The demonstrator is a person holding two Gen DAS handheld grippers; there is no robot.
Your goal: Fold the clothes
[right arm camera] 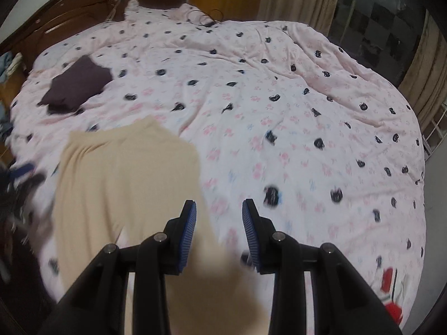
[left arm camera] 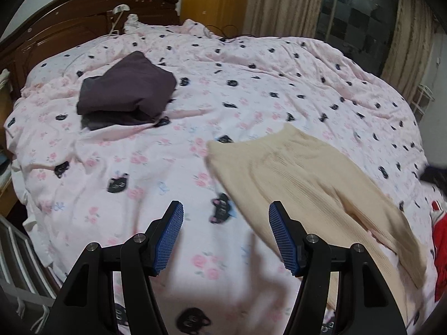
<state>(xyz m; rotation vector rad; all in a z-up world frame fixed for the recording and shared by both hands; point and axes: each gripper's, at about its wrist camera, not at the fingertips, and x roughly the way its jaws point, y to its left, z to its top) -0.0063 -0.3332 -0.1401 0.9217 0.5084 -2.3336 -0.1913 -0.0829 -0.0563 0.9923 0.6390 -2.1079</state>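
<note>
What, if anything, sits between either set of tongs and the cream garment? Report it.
Nothing visible. The cream garment lies spread on the pink quilt, just beyond the empty, open left tongs and right tongs. The folded dark garment lies well clear, near the headboard.

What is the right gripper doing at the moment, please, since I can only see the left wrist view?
Observer: The right gripper is open with nothing pinched in it, poised over the right edge of the cream garment.
Operator: Thank you. Is the red item at the bed's edge plain red?
Observer: No, the red item also has white parts and a dark stripe.
</note>
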